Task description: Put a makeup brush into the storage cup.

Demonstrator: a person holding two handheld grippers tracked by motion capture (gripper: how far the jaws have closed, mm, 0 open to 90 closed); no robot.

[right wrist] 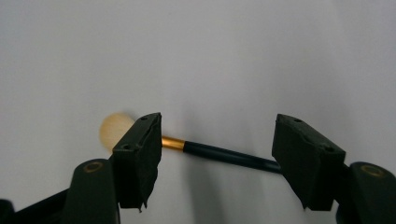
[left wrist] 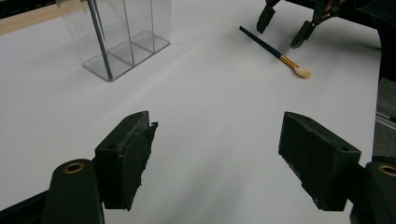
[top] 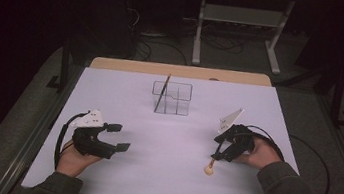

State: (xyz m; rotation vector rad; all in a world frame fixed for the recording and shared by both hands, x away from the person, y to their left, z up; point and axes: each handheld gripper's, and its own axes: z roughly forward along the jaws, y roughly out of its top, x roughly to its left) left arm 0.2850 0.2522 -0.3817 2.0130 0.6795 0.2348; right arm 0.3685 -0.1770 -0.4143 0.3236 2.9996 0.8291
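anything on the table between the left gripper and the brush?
Nothing: bare white table lies between the left gripper and the brush, as the left gripper view shows. The clear holder stands off to one side.

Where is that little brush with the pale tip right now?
The brush lies flat on the white table, at the right in the high view, under the right gripper, whose open jaws straddle its dark handle.

High view above the table (top: 124, 96) — both gripper views low, close, sharing the brush (left wrist: 275, 52).
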